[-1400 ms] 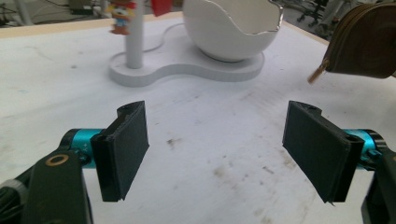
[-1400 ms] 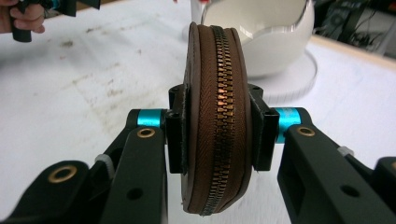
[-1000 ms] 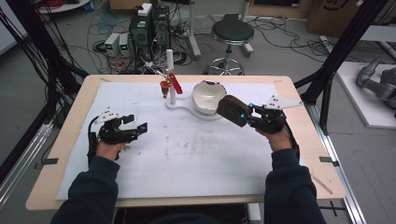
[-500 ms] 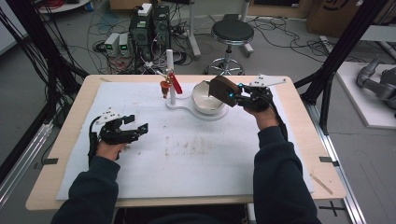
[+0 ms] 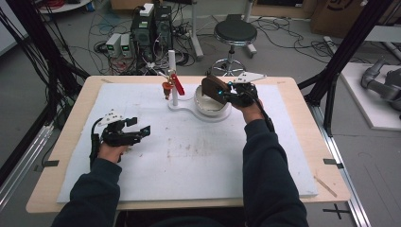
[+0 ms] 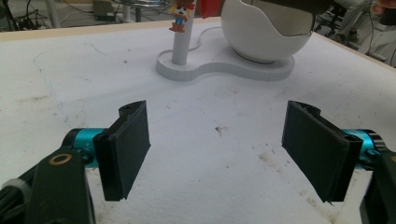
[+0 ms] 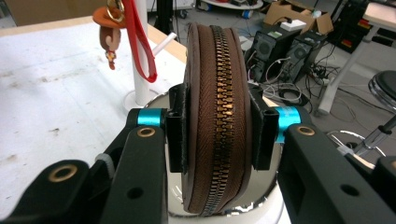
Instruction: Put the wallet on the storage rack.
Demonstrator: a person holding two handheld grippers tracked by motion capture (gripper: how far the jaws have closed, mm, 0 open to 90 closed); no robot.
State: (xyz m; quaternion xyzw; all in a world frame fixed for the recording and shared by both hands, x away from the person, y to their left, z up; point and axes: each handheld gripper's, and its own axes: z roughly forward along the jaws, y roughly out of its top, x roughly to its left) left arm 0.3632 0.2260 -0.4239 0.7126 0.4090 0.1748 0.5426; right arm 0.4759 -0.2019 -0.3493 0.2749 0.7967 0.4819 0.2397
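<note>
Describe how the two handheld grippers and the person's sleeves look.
Both the left gripper and the right gripper have black frames, flat black jaw pads, turquoise metal collars and brass-coloured rivets. Each carries a grey three-cornered plate on top. A black cable trails from the left one. The sleeves are dark navy.
</note>
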